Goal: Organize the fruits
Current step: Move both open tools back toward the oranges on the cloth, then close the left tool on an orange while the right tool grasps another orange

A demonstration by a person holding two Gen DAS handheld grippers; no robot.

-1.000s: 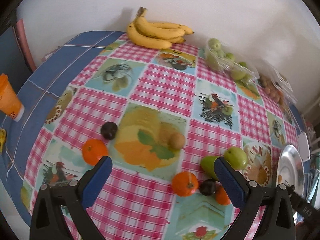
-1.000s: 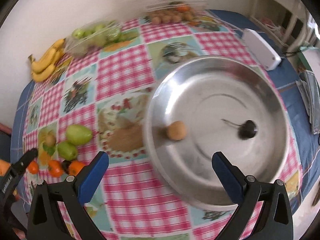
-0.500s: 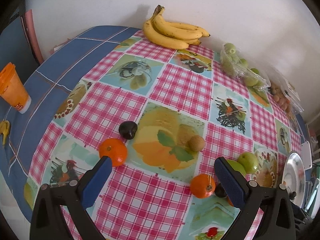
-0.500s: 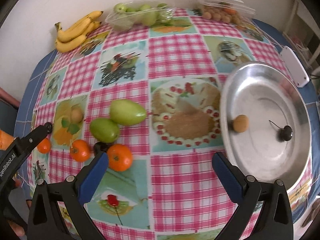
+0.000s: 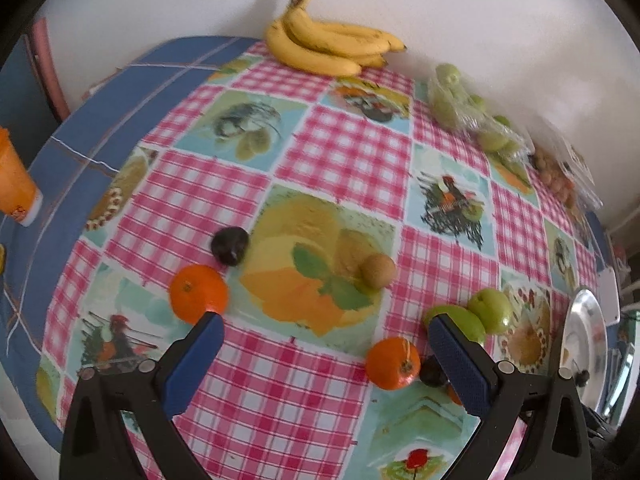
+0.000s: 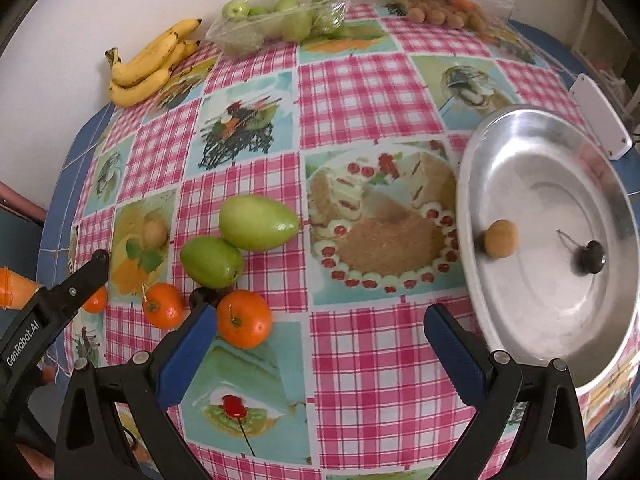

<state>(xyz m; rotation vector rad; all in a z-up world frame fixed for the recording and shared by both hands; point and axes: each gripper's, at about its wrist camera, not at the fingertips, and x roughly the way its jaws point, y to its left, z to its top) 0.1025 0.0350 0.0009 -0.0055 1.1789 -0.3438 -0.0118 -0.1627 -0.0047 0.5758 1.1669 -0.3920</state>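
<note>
Right gripper (image 6: 320, 334) hangs with jaws apart, empty, over the bench (image 6: 360, 80); oranges (image 6: 243, 318) and green fruits (image 6: 258, 222) at ten o'clock, metal tray (image 6: 560, 320) at two. Left gripper (image 5: 324, 344) gapes empty too, above a kiwi (image 5: 377, 271).

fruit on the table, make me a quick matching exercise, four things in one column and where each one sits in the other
Things:
1. bananas
2. small tan fruit
3. bagged green fruit
4. two green mangoes

Places:
A. inside the metal plate
B. far left, by the wall
C. mid-table, touching each other
D. along the wall, right of the bananas

Pairs: 1-B, 2-A, 3-D, 4-C
</note>
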